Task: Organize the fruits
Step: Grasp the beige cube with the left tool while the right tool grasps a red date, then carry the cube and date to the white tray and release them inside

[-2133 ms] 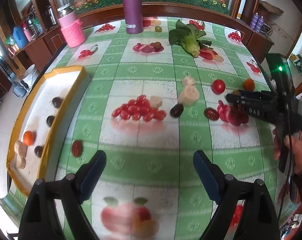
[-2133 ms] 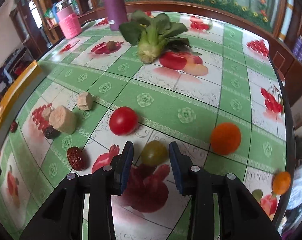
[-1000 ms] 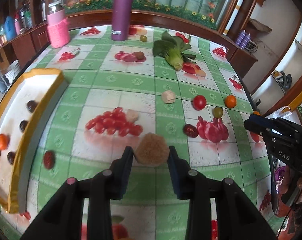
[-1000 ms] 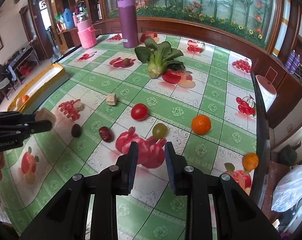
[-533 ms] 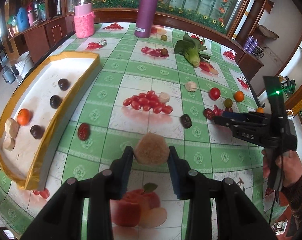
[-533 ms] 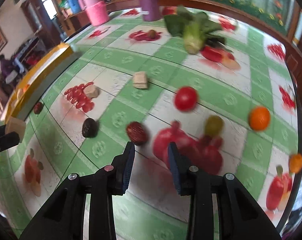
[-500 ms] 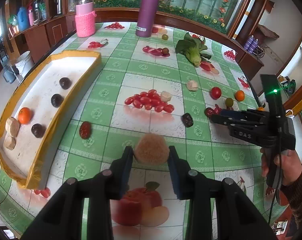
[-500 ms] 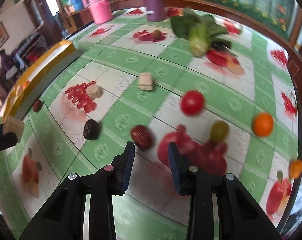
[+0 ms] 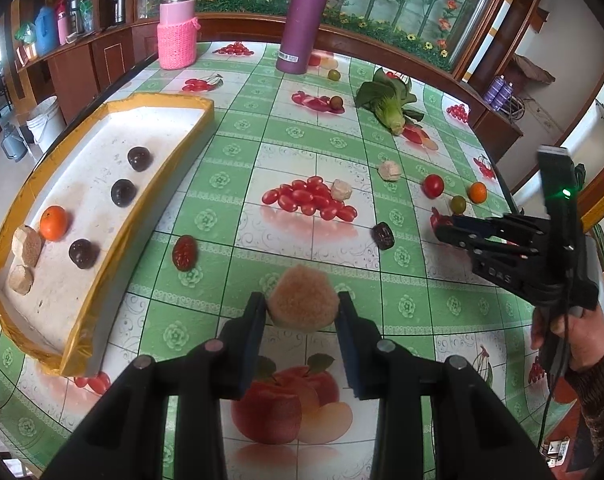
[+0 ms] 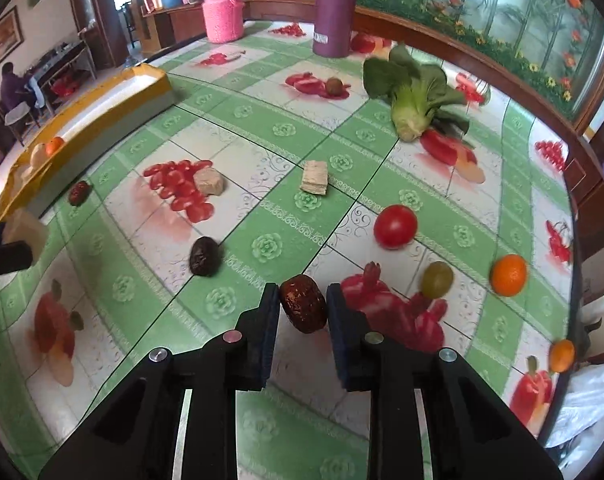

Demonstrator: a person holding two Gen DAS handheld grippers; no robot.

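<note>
My left gripper [image 9: 302,312] is shut on a tan round cake-like piece [image 9: 303,303], held above the green tablecloth. The yellow-rimmed white tray [image 9: 154,184] lies to its left with dark fruits, an orange [image 9: 54,222] and tan pieces in it. My right gripper [image 10: 303,312] has its jaws around a red date [image 10: 303,309] that lies on the table; the jaws stand close to it, and contact is unclear. A dark date [image 10: 204,256], a red tomato [image 10: 395,226], a green grape [image 10: 437,279] and an orange [image 10: 508,274] lie nearby.
A bok choy [image 10: 414,92], purple flask [image 9: 304,22] and pink jar [image 9: 176,34] stand at the far side. Another red date [image 9: 185,252] lies near the tray. Tan pieces [image 10: 315,176] lie mid-table. The table edge runs along the right.
My right gripper has moved down and left, away from the green grape, and now brackets the red date. My left gripper still holds the tan piece and has turned slightly toward the tray.
</note>
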